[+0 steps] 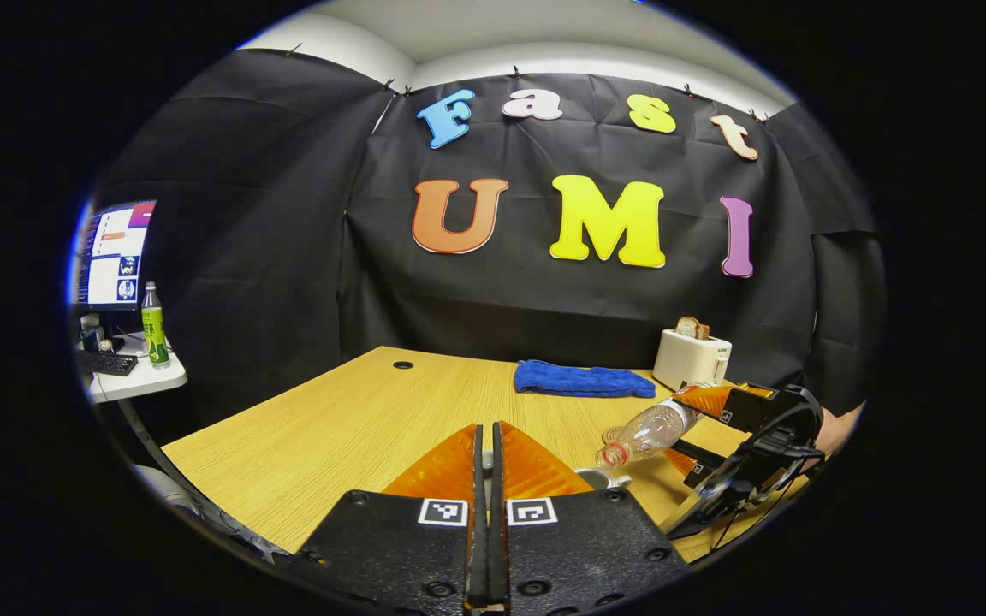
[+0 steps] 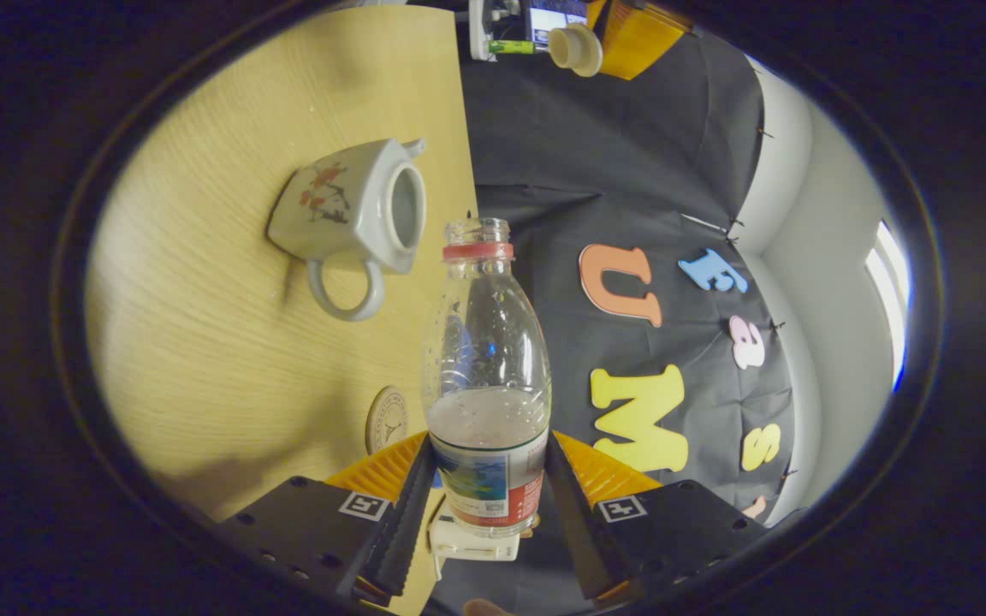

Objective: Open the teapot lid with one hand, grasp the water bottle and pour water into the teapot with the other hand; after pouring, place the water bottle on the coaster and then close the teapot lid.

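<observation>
The right gripper [image 2: 486,505] holds the water bottle [image 2: 486,368] with both fingers on its labelled base. The bottle is clear, uncapped, with a red neck ring, tipped toward the open teapot [image 2: 347,214] near the table [image 2: 202,342] edge. The left gripper [image 1: 484,479] pinches the lid [image 2: 574,47]. The coaster [image 2: 387,419] lies beside the bottle.

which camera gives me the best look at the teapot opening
The right gripper view. There the teapot lies clear on the table with its lid off, showing open mouth, handle and painted side. In the left gripper view only a bit of its rim peeks past that gripper's closed jaws, below the tilted water bottle.
</observation>
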Motion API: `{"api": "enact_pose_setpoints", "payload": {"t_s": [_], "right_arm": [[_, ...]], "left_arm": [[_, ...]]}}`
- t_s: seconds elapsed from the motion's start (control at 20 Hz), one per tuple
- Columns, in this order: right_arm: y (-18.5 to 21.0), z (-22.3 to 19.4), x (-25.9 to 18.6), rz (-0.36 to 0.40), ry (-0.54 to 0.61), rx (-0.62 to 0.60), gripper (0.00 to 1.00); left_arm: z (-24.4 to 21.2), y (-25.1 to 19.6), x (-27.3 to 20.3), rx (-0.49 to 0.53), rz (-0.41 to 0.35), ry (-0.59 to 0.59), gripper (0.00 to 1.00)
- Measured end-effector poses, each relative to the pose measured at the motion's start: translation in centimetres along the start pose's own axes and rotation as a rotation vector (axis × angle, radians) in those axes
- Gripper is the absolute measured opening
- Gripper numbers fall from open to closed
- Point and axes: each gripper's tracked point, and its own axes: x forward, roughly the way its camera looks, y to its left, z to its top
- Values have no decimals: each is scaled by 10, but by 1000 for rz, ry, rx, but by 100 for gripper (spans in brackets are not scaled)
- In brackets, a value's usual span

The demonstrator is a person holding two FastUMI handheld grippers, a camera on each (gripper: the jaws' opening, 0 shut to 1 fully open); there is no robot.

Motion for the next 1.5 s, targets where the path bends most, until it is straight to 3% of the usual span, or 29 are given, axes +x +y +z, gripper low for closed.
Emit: {"api": "enact_pose_setpoints", "payload": {"t_s": [0.85,1.5], "right_arm": [[-18,14,-5,-88,-60,-255,73],[-30,17,-1,-162,-87,-378,72]], "left_arm": [[2,7,-4,-8,-1,2,3],[1,7,-6,6,-3,5,3]]}}
